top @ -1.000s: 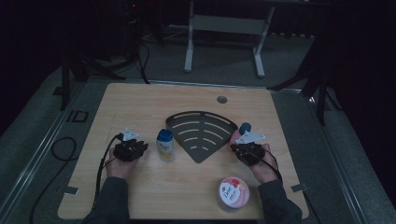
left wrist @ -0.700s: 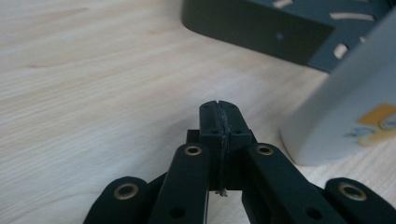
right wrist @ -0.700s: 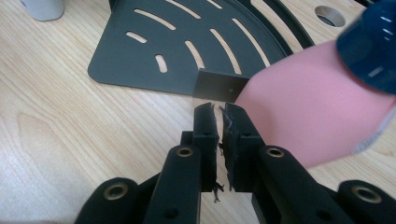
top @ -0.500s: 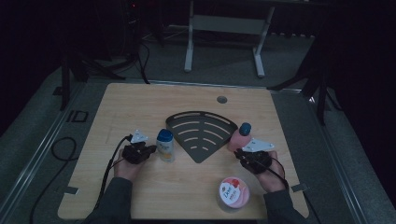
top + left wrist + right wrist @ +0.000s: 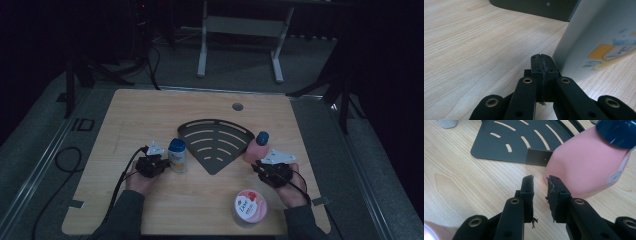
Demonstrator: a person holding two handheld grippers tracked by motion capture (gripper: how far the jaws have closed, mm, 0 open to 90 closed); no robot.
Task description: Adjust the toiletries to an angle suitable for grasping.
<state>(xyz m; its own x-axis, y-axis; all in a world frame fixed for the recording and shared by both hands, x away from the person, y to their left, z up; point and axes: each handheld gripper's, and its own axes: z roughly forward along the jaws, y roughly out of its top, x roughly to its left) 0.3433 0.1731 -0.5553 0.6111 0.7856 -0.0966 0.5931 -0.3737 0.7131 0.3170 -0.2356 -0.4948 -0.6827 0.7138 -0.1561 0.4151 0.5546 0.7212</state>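
Observation:
A white bottle with a blue cap [image 5: 177,156] stands left of the black fan-shaped slotted rack [image 5: 215,142]. My left gripper [image 5: 161,165] lies low on the table just left of that bottle. Its pads [image 5: 537,65] are pressed together with nothing held, and the white bottle [image 5: 599,37] rises close on their right. A pink bottle with a dark blue cap [image 5: 257,148] stands at the rack's right corner. My right gripper [image 5: 260,167] sits just in front of it. Its jaws have just been opening and stand a little apart [image 5: 540,185], nothing between them, the pink bottle [image 5: 586,162] beside the right pad.
A round pink tub with a white label [image 5: 249,207] stands near the table's front edge, left of my right forearm. The wooden table [image 5: 150,115] has a small round hole [image 5: 238,106] at the back. Cables trail from both grippers toward the front.
My left gripper slid right, up to the white bottle, and closed. My right gripper drew back toward the front edge from the pink bottle, which now stands free, and its jaws parted.

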